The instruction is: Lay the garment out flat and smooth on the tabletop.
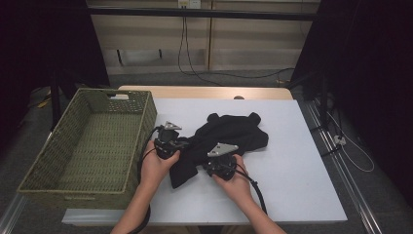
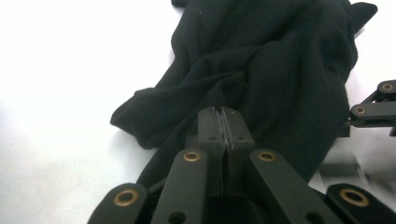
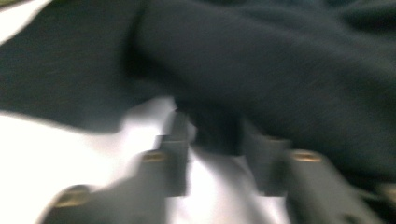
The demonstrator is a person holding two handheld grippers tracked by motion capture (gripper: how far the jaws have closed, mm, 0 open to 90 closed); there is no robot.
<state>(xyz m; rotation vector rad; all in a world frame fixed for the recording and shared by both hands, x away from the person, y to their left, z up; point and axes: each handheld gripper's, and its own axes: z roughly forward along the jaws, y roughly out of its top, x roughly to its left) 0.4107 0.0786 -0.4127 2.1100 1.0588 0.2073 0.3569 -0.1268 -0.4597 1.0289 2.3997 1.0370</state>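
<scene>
A crumpled black garment (image 1: 229, 134) lies in the middle of the white table (image 1: 297, 170). At its left edge my left gripper (image 1: 186, 144) is shut, and in the left gripper view its jaws (image 2: 225, 116) pinch a thin fold of the garment (image 2: 280, 70). My right gripper (image 1: 208, 168) sits at the garment's near edge, right of the strip that hangs toward me. The right gripper view is blurred, but the right gripper (image 3: 215, 133) there has a dark lump of the garment (image 3: 280, 60) filling the gap between its jaws.
A large green woven basket (image 1: 146, 117) stands at the table's left, close beside the left gripper. Bare white table surface stretches to the right of the garment and in front of it. Black cables trail from both grippers toward the table's near edge.
</scene>
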